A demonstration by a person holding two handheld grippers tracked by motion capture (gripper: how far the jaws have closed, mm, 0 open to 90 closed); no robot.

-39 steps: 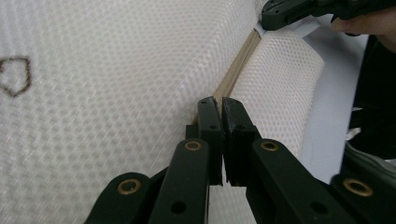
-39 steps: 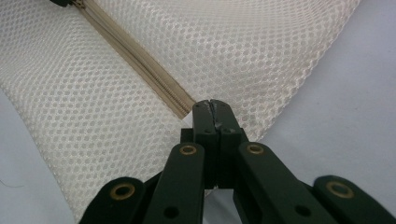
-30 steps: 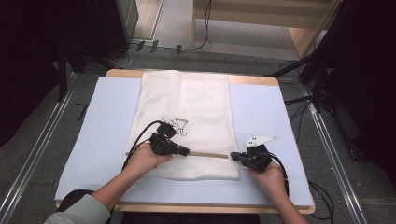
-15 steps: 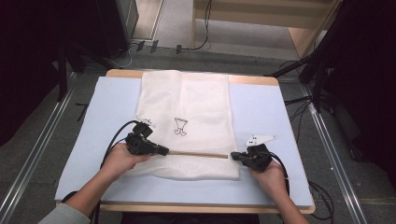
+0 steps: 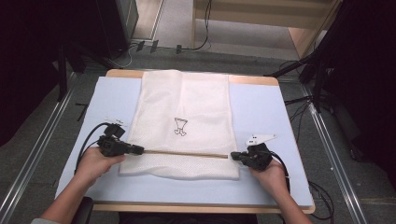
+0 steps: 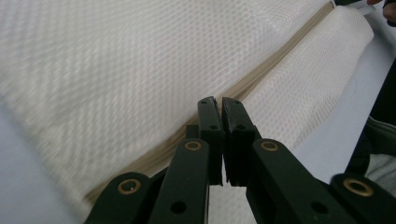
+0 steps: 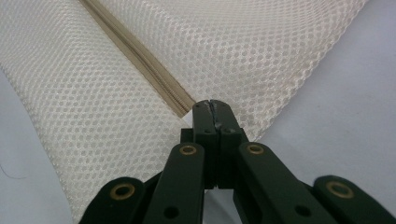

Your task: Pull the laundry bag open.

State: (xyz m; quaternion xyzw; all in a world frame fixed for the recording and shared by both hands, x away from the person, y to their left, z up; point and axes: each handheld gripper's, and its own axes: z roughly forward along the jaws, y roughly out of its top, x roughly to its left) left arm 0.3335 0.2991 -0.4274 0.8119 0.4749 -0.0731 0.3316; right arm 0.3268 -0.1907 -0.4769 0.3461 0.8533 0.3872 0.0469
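A white mesh bag (image 5: pixel 182 102) with a small black drawing on it lies flat on a light blue mat (image 5: pixel 261 107). A tan zipper (image 5: pixel 187 153) runs across the bag near its front edge. My left gripper (image 5: pixel 140 150) sits at the zipper's left end, by the bag's left side. Its jaws are shut at the zipper (image 6: pixel 275 65) in the left gripper view (image 6: pixel 218 101), and the pull between them is hidden. My right gripper (image 5: pixel 232 157) is shut on the zipper's right end (image 7: pixel 184 100), with the mesh (image 7: pixel 233 46) spread beyond its tips (image 7: pixel 211 103).
The mat covers a wooden table whose front edge (image 5: pixel 187 207) is by the person. Bare mat lies left and right of the bag. Metal rails (image 5: pixel 28 172) flank the table, cables (image 5: pixel 201 44) lie on the floor behind, and dark equipment stands at both sides.
My left gripper has slid leftward along the zipper, from near the bag's middle to its left edge, so a longer stretch of zipper shows. The right gripper has stayed put.
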